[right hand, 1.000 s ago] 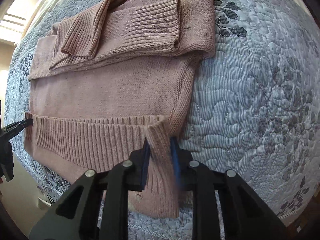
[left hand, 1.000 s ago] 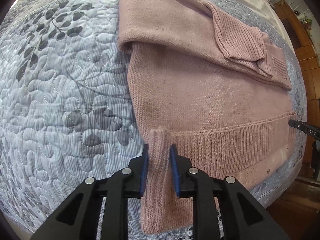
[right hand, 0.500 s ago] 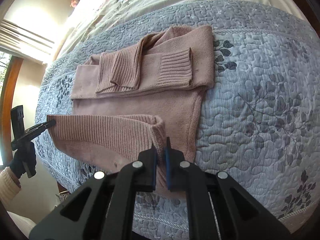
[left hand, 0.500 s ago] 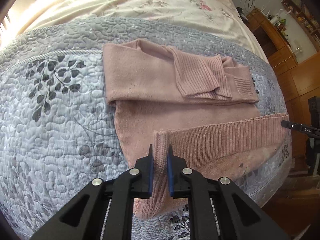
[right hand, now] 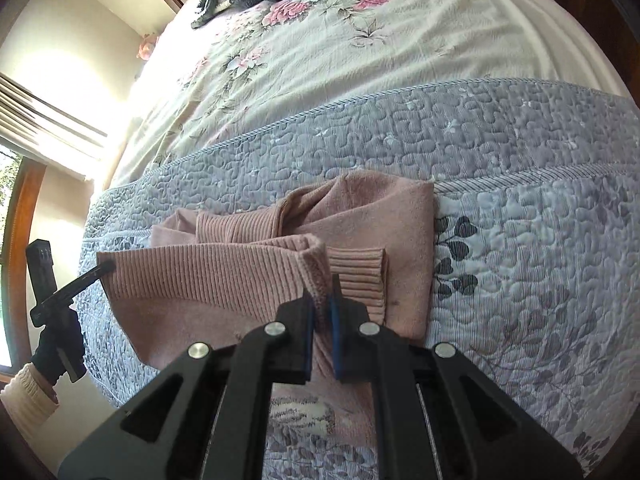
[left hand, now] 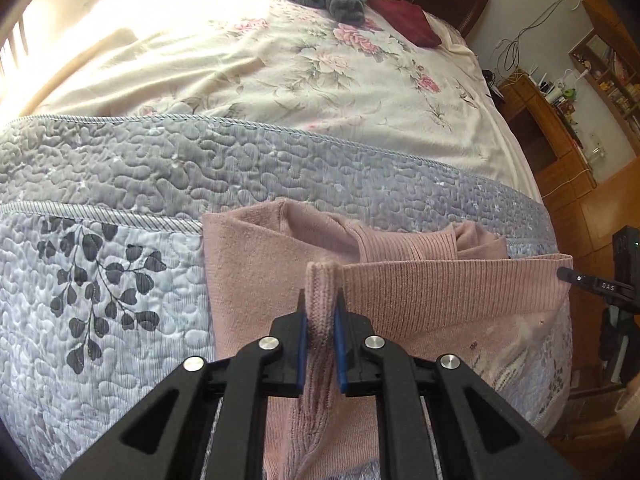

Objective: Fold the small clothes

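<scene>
You are gripping the dusty-pink knitted sweater (left hand: 256, 280) by its ribbed hem (left hand: 448, 280), one corner in each tool, and the hem is hanging stretched in a straight band between them, raised off the grey-blue quilted bedspread (left hand: 100, 288) with its dark leaf print. Your left tool (left hand: 321, 312) is clenching a doubled fold of the ribbing between its blue pads (left hand: 303, 344); your right tool (right hand: 322, 296) is pinching the opposite hem corner just as tightly. Beyond the lifted hem, the upper part of the sweater is lying flat on the bedspread, with both ribbed-cuffed sleeves (right hand: 236, 228) folded across the chest. The knit is looking soft and slightly fuzzy. A cream floral bed sheet (left hand: 280, 68) is covering the bed behind.
</scene>
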Demonstrator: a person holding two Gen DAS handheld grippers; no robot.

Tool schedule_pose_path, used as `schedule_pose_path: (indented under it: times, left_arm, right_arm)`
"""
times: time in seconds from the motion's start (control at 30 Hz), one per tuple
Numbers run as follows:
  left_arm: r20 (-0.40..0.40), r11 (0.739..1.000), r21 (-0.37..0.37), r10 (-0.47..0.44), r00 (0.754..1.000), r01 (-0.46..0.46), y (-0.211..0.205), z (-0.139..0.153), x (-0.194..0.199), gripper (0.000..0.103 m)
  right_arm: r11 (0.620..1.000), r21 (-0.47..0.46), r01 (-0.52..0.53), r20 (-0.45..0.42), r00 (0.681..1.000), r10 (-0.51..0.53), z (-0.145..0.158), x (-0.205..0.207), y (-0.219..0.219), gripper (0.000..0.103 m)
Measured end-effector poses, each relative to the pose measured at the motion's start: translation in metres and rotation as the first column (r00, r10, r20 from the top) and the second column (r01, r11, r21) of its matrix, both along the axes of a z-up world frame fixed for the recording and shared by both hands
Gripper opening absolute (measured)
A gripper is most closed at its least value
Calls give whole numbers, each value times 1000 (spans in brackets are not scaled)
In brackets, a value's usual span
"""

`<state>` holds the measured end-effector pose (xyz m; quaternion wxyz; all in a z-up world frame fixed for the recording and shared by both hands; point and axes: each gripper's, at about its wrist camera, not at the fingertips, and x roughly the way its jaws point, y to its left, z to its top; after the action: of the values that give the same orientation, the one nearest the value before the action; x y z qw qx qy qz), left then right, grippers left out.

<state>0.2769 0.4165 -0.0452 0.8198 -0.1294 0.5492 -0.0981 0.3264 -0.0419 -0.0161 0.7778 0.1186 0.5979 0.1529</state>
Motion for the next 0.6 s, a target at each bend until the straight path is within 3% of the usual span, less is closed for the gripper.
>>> schedule_pose_path:
  times: [0.3,0.43,0.5,0.57,0.6]
  left_arm:
    - [-20,998,40,53,998,-52,4,-31,66,11]
    - [-88,993,119,38,995,-27,0,-58,76,12]
    - [-128,990,139,50,991,-32,1,-71,76,17]
    - [-152,988,146,69,986,-47,6,-78,72,19]
    - [-156,987,151,79,985,-55,8,-80,68,19]
  right_arm:
    - [996,-50,69,-39,997,-71,-32,65,7,6]
    - [995,-85,59,-78,995,-66,-53,82,15,7]
    - [991,-127,47,-92,994,-59,-62,82,20,13]
    - [988,-149,42,-96,994,-57,-67,78,20,27]
    - [989,-143,43,-97,994,-57,-68,73,17,28]
